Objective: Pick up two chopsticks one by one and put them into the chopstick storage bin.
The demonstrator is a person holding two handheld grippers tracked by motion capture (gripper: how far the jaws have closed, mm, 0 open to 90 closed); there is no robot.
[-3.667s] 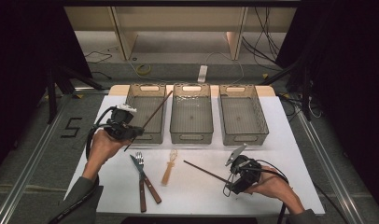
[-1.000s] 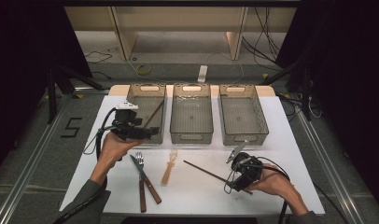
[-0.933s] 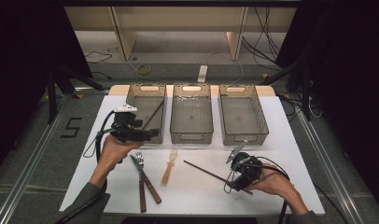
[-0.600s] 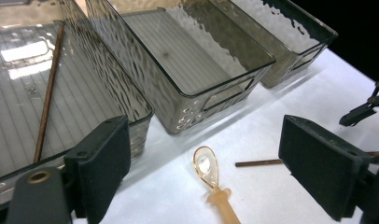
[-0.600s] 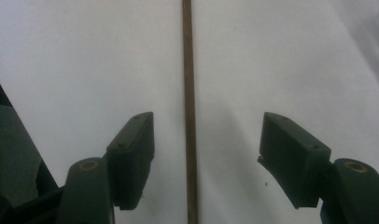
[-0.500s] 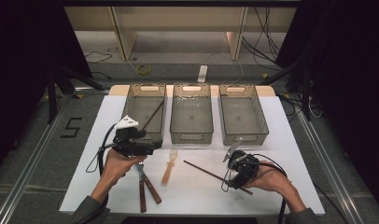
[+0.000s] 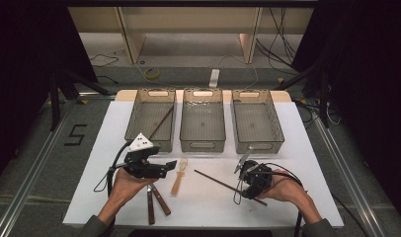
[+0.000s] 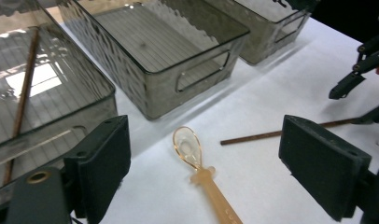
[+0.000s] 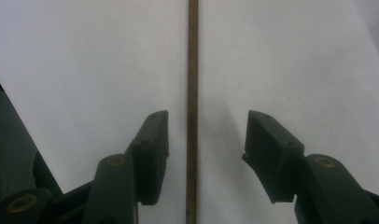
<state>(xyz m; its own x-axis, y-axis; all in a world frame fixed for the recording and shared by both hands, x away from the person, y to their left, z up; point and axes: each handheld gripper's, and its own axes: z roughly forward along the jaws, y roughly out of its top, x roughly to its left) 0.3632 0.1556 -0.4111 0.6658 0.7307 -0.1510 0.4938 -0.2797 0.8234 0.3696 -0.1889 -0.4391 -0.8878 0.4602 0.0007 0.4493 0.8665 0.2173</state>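
Note:
My left gripper hovers open and empty just over an amber plastic spoon lying on the white table. A thin brown chopstick lies right of the spoon. My right gripper is lowered over its near end. Its jaws have just been closing, and the stick runs between the pads with a gap on each side. A second chopstick leans inside the left bin.
Three clear grey bins stand in a row at the back; the middle bin and right bin hold nothing. A knife and fork with brown handles lie beside my left hand. The table's front edge is close behind both wrists.
My left gripper left the chopstick in the left bin, then came back and down to the spoon. The right gripper stayed over the table's chopstick and its jaws narrowed.

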